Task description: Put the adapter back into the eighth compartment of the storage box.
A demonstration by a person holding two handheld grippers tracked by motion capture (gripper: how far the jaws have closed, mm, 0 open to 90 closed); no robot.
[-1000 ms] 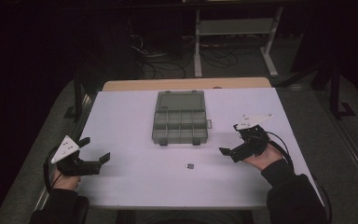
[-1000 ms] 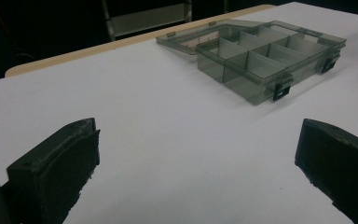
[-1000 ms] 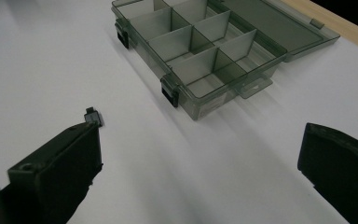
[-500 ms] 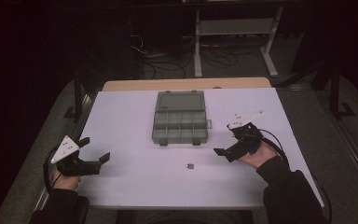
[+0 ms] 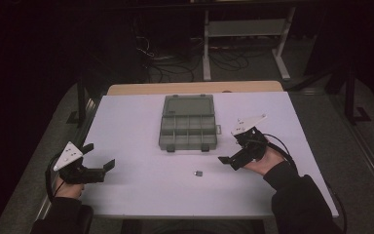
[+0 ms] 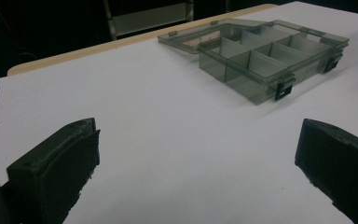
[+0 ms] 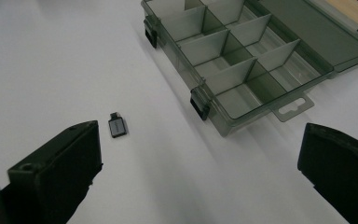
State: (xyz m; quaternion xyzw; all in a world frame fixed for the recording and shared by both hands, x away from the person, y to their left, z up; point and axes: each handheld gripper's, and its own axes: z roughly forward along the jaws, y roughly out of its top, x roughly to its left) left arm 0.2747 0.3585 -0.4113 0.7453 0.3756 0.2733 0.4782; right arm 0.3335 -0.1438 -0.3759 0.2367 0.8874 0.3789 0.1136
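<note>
Since a second ago my right tool (image 5: 234, 158) has slid inward toward the table's middle; my left tool (image 5: 93, 167) has stayed at the near left edge. Both stand wide open, gripping nothing. On the white table (image 5: 136, 131) the small grey adapter (image 7: 117, 127) lies just ahead-left of the right tool's jaws, its long axis roughly along my reach, near the open compartment box (image 5: 188, 127). My right is clearly nearer.
</note>
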